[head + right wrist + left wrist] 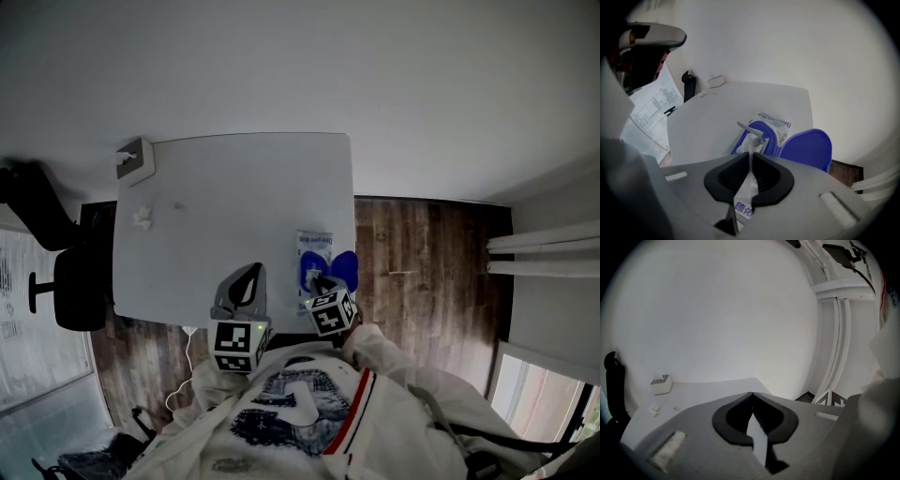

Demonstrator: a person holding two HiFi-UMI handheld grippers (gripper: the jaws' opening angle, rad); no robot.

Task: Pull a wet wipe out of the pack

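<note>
Right gripper view: open pack, wipe in right gripper

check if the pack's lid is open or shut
Open: the blue lid stands flipped back off the pack, with a wipe poking out.

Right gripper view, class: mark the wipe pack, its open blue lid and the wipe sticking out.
wipe pack [779, 124], right gripper view, white printed far end.
blue lid [806, 147], right gripper view, middle of the open flap.
wipe [753, 143], right gripper view, strip just above the opening.
</note>
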